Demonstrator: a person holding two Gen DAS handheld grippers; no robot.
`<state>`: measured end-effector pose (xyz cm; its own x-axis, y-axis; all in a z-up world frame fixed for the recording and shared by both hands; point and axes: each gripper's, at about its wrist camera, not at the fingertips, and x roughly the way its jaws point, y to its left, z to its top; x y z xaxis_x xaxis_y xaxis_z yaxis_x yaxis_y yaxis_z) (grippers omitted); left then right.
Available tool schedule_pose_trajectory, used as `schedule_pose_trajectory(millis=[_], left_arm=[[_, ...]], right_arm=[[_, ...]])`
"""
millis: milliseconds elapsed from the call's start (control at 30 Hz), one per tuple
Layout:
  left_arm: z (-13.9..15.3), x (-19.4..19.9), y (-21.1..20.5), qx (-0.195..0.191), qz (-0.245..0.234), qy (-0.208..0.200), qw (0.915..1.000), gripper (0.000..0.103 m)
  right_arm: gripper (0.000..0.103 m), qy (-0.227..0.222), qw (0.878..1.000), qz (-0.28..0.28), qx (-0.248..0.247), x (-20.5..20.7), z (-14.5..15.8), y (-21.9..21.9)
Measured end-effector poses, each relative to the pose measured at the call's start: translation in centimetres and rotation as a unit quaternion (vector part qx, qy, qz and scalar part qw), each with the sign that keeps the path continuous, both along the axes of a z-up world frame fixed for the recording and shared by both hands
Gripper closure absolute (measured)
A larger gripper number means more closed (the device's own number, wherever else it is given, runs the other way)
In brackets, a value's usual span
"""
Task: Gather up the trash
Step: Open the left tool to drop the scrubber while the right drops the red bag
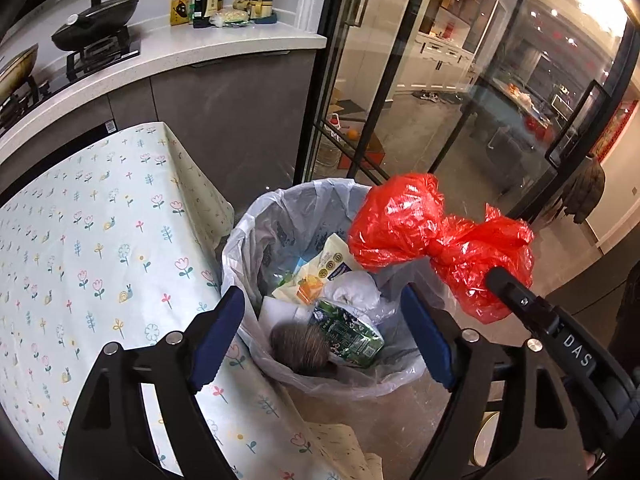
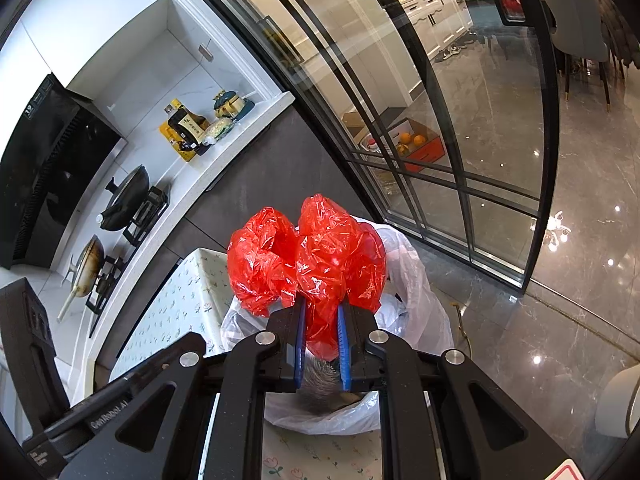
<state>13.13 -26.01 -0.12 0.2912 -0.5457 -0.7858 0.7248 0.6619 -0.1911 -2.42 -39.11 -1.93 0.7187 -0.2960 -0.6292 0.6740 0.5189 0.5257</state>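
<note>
A crumpled red plastic bag [image 2: 316, 256] is pinched in my right gripper [image 2: 322, 320], which is shut on it and holds it above the trash bin [image 2: 412, 264]. In the left wrist view the red bag [image 1: 436, 236] hangs over the right rim of the bin [image 1: 248, 220], held by the right gripper's finger [image 1: 516, 300]. The bin has a clear liner and holds packets, white paper, a green carton [image 1: 348, 332] and a grey furry lump [image 1: 300, 346]. My left gripper [image 1: 324, 332] is open and empty, just in front of the bin.
A table with a floral cloth [image 1: 80, 248] stands left of the bin. Behind it is a counter [image 1: 224, 44] with a stove, pans and bottles. Black-framed glass doors [image 1: 360, 92] stand behind the bin. Glossy tile floor [image 2: 560, 320] lies to the right.
</note>
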Motion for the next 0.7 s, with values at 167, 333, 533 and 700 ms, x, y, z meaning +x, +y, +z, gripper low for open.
schedule_pose_trajectory(millis=[167, 333, 533, 700], left_arm=[[0.1, 0.5, 0.6, -0.004, 0.017, 0.004, 0.9998, 0.019], [0.1, 1.0, 1.4, -0.004, 0.028, 0.003, 0.9996, 0.016], [0.0, 1.6, 2.6, -0.002, 0.041, 0.006, 0.9991, 0.015], [0.2, 1.6, 3.8, -0.003, 0.050, 0.002, 0.9988, 0.014]], right_arm=[[0.084, 0.006, 1.000, 0.012, 0.003, 1.1, -0.1, 0.3], [0.063, 0.014, 1.000, 0.024, -0.003, 2.1, 0.0, 1.0], [0.057, 0.016, 1.000, 0.025, -0.004, 2.6, 0.4, 1.5], [0.054, 0.022, 0.999, 0.030, -0.009, 2.4, 0.7, 2.1]])
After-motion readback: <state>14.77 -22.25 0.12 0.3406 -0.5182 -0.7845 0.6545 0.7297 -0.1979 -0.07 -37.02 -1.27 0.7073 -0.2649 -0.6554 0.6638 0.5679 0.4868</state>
